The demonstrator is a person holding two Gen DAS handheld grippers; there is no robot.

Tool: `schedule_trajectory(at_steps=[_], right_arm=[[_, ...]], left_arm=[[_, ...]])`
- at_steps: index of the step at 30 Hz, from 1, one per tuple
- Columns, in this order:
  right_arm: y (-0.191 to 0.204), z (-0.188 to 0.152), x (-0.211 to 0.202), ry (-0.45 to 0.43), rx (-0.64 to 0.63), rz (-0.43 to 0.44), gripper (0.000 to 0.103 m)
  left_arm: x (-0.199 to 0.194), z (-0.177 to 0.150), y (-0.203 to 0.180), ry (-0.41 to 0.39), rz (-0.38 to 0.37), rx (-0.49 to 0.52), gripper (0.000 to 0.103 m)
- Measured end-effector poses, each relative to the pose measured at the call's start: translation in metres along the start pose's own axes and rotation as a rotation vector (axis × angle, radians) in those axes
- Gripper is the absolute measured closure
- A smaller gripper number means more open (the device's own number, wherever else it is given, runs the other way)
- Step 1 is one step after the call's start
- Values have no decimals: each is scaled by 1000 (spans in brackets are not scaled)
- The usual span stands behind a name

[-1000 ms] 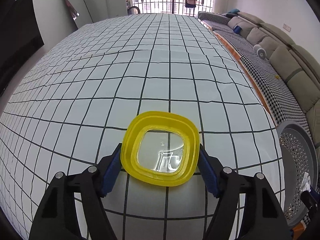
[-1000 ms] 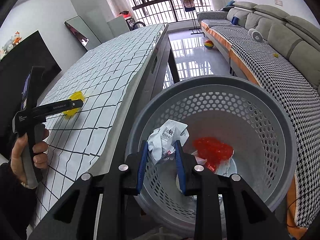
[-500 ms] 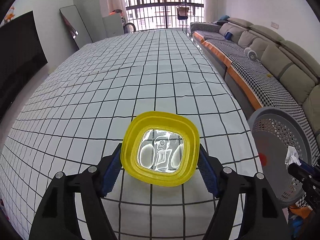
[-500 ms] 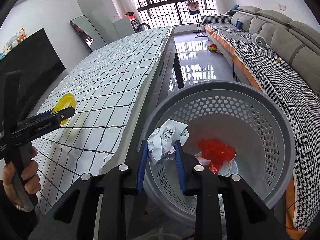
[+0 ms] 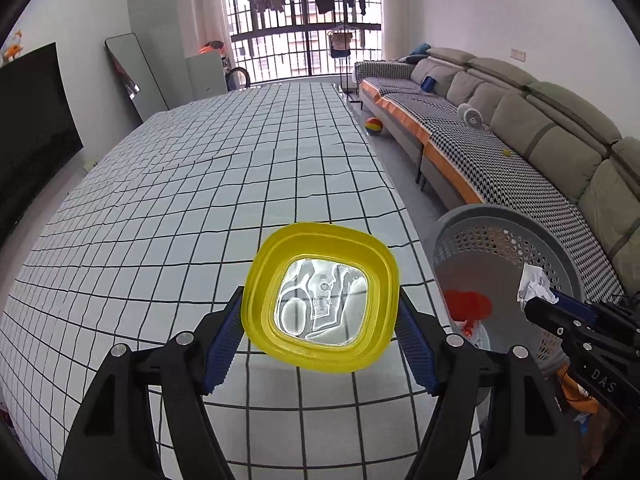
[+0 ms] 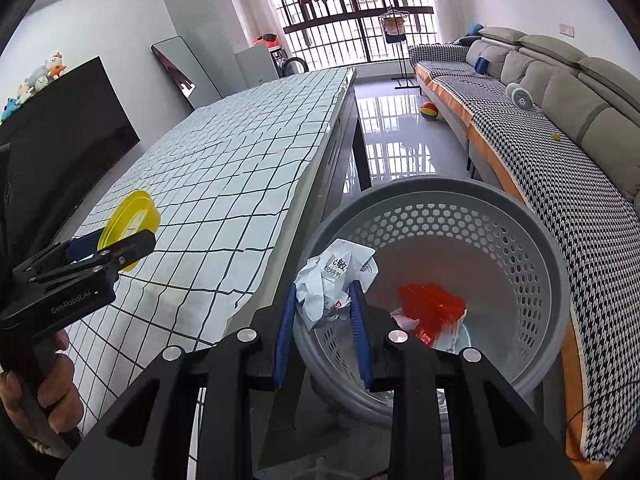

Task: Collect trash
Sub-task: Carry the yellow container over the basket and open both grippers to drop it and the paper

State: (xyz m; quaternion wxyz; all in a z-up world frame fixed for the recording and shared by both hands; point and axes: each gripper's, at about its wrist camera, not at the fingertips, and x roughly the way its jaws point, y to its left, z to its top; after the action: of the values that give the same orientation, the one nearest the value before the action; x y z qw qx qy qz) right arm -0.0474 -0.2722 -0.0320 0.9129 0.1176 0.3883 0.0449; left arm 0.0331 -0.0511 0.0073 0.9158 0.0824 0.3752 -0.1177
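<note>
L gripper (image 5: 320, 332) clamped on yellow lid (image 5: 322, 296) above checked tablecloth (image 5: 224, 184), grey basket (image 5: 516, 220) off to its right past table edge w/ red wrapper (image 5: 468, 306) inside; R gripper (image 6: 323, 312) pinching crumpled paper (image 6: 334, 276) over basket rim, sofa (image 6: 560, 92) beyond.

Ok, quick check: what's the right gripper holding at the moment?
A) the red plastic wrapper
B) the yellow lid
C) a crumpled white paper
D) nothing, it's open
C: the right gripper is shut on the crumpled white paper above the grey basket, where the red wrapper already lies; the yellow lid is in the left gripper.
</note>
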Motion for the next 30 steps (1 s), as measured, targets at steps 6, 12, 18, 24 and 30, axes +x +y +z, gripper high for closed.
schedule_trajectory(at_steps=[6,12,18,24,30], right_arm=[[-13,-3,-12,-17,15,-17,77],[-38,-5,-19,-18,41,-52,77],[-68,-6,-19,-16,90,-71,77],[-90,-7,-14,-8,118,-76,77],[-104,-7,-6,6,127,-77,77]], left_arm=[[-1,1,-29,7,-44,25,34],[3,3,-60,21,-108,29,34],[17,6,-94,45,-133,77,34],[29,5,-116,67,-139,101,34],[41,8,-132,85,-142,116,34]])
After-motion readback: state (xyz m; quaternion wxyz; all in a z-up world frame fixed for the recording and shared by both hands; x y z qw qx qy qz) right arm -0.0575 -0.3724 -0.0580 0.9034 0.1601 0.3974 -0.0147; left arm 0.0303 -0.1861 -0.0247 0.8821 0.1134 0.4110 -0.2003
